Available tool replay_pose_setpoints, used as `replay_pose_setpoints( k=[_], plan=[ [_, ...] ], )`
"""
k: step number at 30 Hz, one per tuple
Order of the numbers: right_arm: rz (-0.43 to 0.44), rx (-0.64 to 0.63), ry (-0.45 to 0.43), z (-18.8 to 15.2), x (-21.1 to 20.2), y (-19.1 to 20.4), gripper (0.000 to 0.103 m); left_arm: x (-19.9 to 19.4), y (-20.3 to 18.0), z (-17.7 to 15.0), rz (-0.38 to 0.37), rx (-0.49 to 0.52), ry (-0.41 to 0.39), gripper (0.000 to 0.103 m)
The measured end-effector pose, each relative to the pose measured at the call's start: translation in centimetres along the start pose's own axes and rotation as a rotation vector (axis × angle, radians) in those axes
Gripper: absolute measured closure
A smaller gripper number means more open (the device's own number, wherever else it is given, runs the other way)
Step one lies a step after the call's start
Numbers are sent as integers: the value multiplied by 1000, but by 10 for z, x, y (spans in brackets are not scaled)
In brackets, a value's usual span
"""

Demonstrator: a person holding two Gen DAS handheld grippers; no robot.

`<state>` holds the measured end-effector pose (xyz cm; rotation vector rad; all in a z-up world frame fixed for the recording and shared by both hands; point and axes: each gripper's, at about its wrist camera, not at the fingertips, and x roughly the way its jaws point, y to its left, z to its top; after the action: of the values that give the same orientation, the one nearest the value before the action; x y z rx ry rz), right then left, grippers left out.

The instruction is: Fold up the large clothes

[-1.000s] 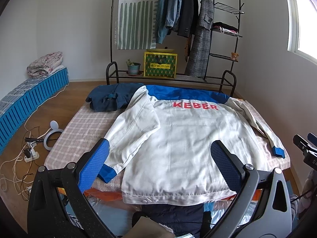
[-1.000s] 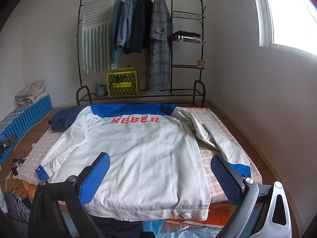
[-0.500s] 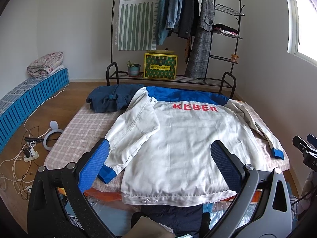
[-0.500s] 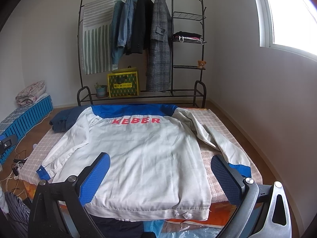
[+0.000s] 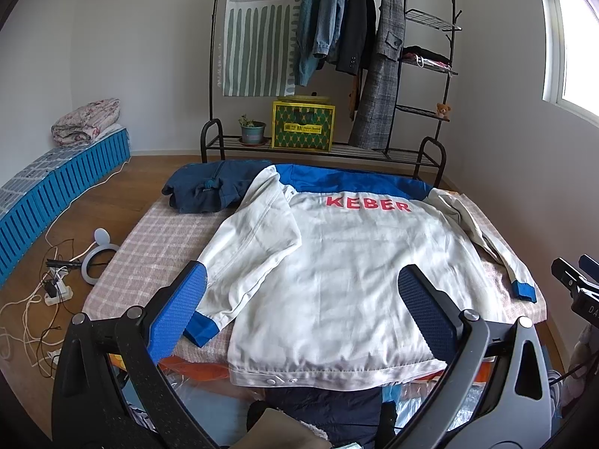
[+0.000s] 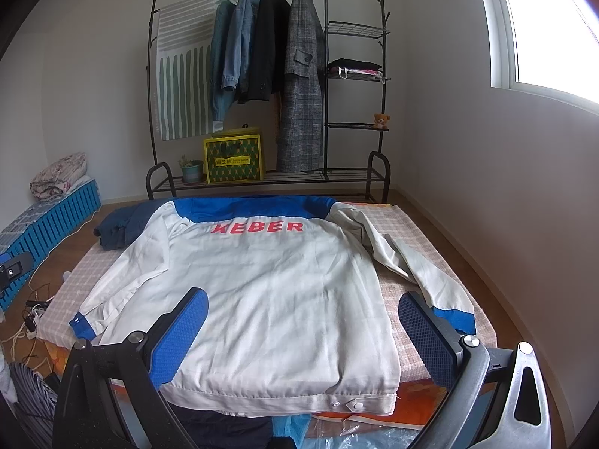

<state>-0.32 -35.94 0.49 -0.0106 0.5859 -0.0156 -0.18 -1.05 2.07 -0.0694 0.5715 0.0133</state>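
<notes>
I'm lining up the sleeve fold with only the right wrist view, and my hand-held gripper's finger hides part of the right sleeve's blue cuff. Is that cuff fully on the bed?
Observer: Yes. In the left wrist view the right cuff lies on the checked bed cover, near its edge and not hanging off.
Operator: Is the left hand-held gripper holding anything?
Observer: No. The left hand-held gripper is open and empty, facing the jacket.
Operator: Where's the left cuff from there?
Observer: The left cuff sits by the jacket's near left corner.
</notes>
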Motion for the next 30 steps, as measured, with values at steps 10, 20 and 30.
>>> replay_pose_setpoints(
  k=[10, 20, 30],
  plan=[
    [2, -3, -2, 2, -3, 5, 0, 0, 0, 1, -1, -2, 1, 0],
    [6, -3, -3, 3, -3, 10, 0, 0, 1, 0, -1, -1, -2, 0],
    [21, -7, 4, 5, -2, 18, 0, 0, 0, 1, -1, -6, -3, 0]
  ],
)
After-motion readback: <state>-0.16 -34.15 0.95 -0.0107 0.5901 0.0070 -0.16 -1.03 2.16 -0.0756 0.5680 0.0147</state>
